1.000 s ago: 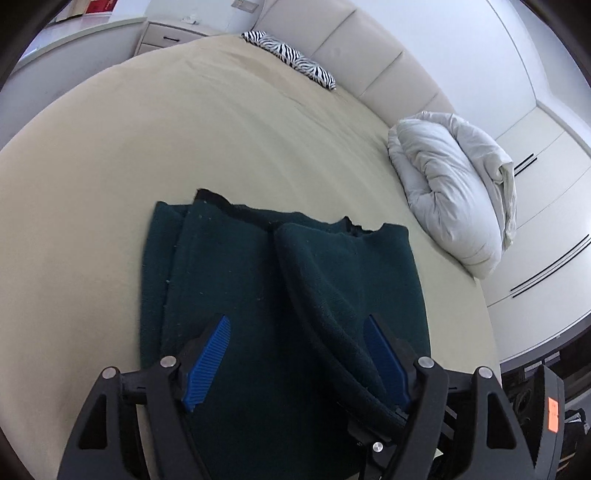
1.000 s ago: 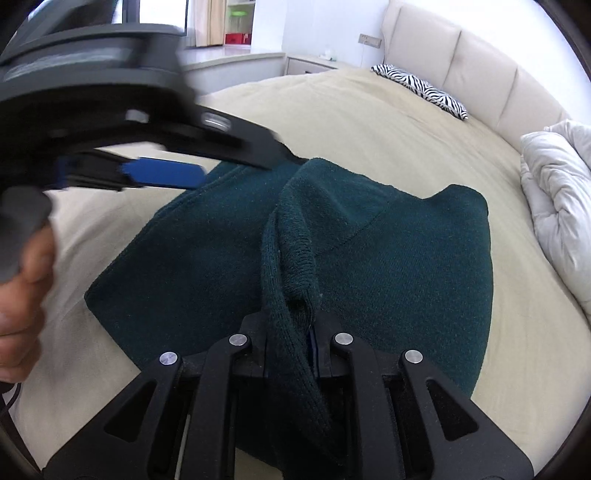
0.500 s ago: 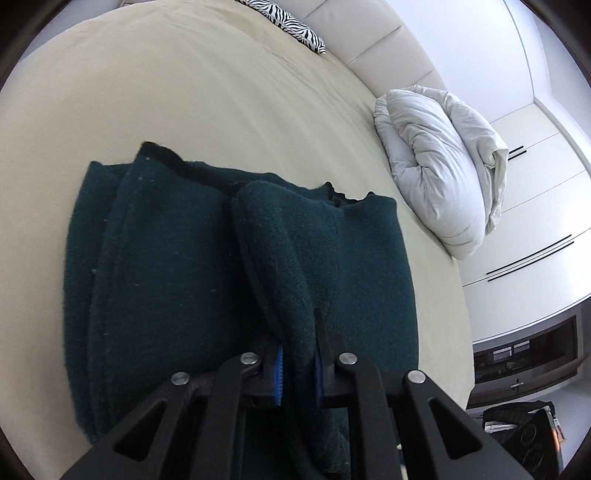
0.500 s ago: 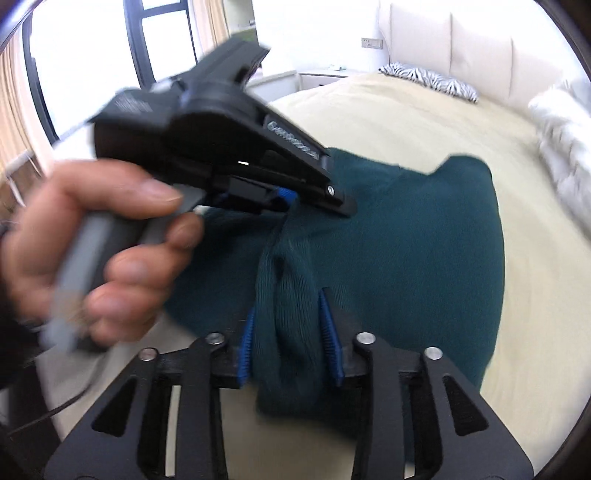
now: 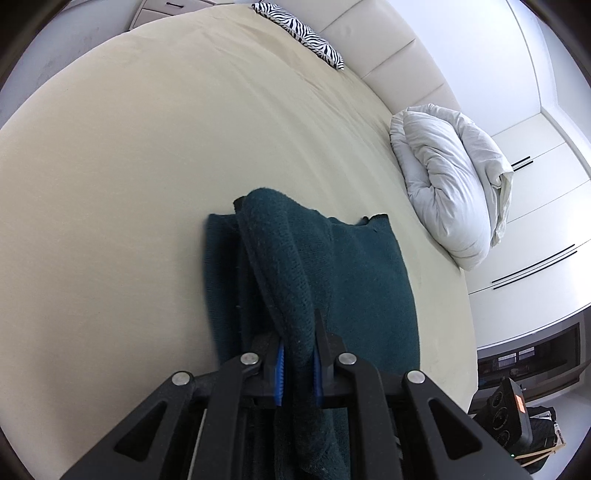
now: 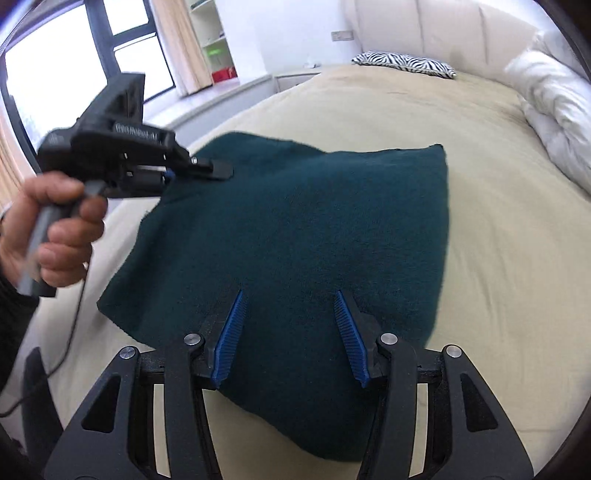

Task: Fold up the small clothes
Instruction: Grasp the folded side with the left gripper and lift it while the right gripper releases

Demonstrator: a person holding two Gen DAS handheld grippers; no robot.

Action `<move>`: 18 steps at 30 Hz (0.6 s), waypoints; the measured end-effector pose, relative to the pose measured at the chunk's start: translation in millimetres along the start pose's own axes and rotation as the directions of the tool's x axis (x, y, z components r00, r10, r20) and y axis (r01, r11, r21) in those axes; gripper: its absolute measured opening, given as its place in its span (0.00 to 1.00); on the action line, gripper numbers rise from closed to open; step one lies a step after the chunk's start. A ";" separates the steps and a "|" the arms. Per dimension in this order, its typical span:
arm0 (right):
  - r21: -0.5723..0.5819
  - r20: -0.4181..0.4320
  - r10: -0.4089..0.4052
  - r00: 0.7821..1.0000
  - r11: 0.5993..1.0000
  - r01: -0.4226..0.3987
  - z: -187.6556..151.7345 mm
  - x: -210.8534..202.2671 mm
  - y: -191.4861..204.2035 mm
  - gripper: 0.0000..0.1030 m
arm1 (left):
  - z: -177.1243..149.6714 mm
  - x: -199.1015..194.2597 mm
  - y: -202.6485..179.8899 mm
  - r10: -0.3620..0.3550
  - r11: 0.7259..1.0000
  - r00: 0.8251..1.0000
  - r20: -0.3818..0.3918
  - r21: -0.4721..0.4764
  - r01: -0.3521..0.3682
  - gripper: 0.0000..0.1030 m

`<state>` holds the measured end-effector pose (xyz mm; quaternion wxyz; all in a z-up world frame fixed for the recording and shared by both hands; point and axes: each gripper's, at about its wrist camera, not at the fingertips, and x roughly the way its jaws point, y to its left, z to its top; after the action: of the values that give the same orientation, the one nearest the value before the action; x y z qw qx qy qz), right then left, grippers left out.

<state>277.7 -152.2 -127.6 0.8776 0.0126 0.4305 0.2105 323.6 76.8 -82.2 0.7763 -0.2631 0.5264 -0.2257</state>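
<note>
**Inspector:** Report the state of your left tool.

**Operator:** My left gripper (image 5: 298, 363) is clamped on a raised fold of the dark green knit garment (image 5: 354, 280). The blue pads (image 5: 280, 373) press the cloth from both sides, and the pinched ridge runs forward from the jaws and up off the bed. In the right wrist view the same gripper (image 6: 218, 171) shows at the left, held in my left hand (image 6: 55, 229), biting the garment's left edge.

**Inspector:** And the right tool?

**Operator:** My right gripper (image 6: 291, 332) stands with its jaws spread wide. Its blue fingers (image 6: 231, 336) sit over the near part of the garment (image 6: 314, 229) with nothing caught between them. I cannot tell whether the tips touch the cloth.

**Inspector:** Where does the garment lie?

**Operator:** On the beige bed cover (image 5: 147, 147), toward the near edge. Its right portion lies flat; the left side is lifted where I hold it.

**Inspector:** Surroundings?

**Operator:** A rolled white duvet (image 5: 454, 184) rests on the right side of the bed, well apart from the garment. A zebra-print pillow (image 5: 303, 33) lies at the far end against the padded headboard (image 5: 388, 48). White wardrobe doors (image 5: 546, 206) stand beyond the duvet. A window (image 6: 74, 55) shows at the left in the right wrist view.
</note>
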 end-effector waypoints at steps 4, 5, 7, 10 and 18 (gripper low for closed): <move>-0.039 -0.024 0.016 1.000 0.999 -0.017 5.9 17.9 13.6 0.47 | 0.8 13.0 15.3 0.008 1.000 1.000 -0.013 -0.027 -0.009 0.12; -0.052 -0.035 0.008 0.999 0.999 -0.010 2.9 20.3 22.8 0.47 | 1.7 15.6 19.7 0.004 0.999 1.000 -0.011 -0.036 -0.005 0.12; -0.047 -0.052 0.004 0.999 0.999 -0.007 -0.8 28.3 27.6 0.47 | 1.6 17.5 24.4 -0.006 0.999 1.000 -0.005 -0.052 0.005 0.12; -0.037 -0.055 0.022 0.998 0.999 -0.024 -4.4 27.6 37.5 0.48 | 0.4 18.8 24.7 0.012 0.999 1.000 0.005 -0.043 -0.012 0.12; -0.057 -0.028 0.000 1.000 0.998 -0.002 -6.6 24.8 57.3 0.48 | -23.0 -26.4 -14.4 0.229 0.968 0.955 0.190 0.058 -0.244 0.16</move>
<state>265.6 -91.6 -138.7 0.8714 -0.0152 0.4365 0.2234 291.9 78.5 -61.6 0.8524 -0.1861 0.4717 -0.1275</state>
